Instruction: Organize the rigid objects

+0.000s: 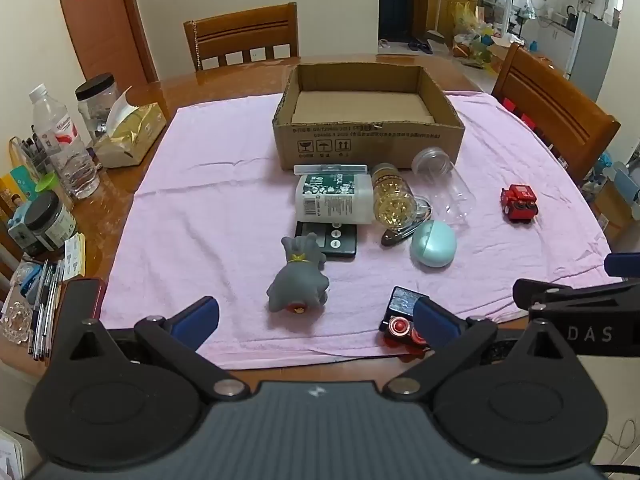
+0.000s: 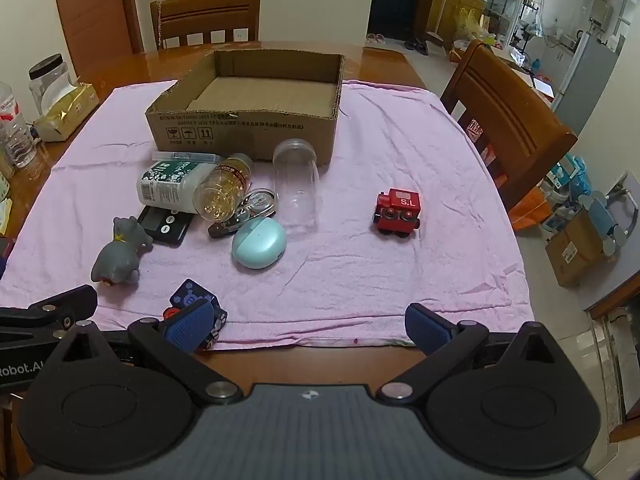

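Observation:
An open cardboard box (image 1: 448,138) (image 2: 240,136) stands at the back of the pink cloth. In front of it lie a white bottle (image 1: 332,199), a jar of gold capsules (image 1: 393,199), a clear jar (image 1: 448,184) (image 2: 296,184), a black device (image 1: 340,240), a teal case (image 1: 434,243) (image 2: 259,243), a grey toy dog (image 1: 300,280) (image 2: 120,254), a red toy train (image 1: 519,199) (image 2: 398,213) and a dark toy car (image 1: 402,312) (image 2: 196,296). My left gripper (image 1: 316,318) and right gripper (image 2: 308,326) are open and empty at the front edge.
Wooden chairs (image 1: 244,36) (image 2: 508,120) stand behind and to the right of the table. At the left edge stand jars (image 1: 96,98), a water bottle (image 1: 64,144), a tissue box (image 1: 132,132) and pens (image 1: 44,312).

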{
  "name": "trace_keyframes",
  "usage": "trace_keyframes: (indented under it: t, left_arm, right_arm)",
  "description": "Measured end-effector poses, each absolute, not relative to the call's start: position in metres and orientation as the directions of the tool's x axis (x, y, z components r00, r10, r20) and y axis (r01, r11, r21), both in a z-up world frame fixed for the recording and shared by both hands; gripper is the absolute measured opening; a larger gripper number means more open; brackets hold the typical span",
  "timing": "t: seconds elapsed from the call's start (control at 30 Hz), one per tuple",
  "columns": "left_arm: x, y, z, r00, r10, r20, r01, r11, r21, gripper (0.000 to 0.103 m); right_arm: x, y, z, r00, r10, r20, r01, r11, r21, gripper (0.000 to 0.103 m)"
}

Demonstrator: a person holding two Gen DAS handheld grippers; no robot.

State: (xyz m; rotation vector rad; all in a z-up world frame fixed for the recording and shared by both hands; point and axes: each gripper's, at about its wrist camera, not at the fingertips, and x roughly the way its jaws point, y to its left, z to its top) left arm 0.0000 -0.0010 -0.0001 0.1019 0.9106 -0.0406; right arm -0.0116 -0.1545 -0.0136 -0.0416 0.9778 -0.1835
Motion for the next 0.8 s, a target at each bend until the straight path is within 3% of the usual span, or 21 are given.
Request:
trace_keyframes:
  t: [0.8]
  left_arm:
    - [0.0017,-0.0043,0.0007,0.577,0.001,-0.817,0.060,0.997,0.043,0.102]
  right_arm:
    - [-0.0088,-0.1587,-0.0114,0.524,-0.165,-0.836,0.127,0.985,-0.115,0.103]
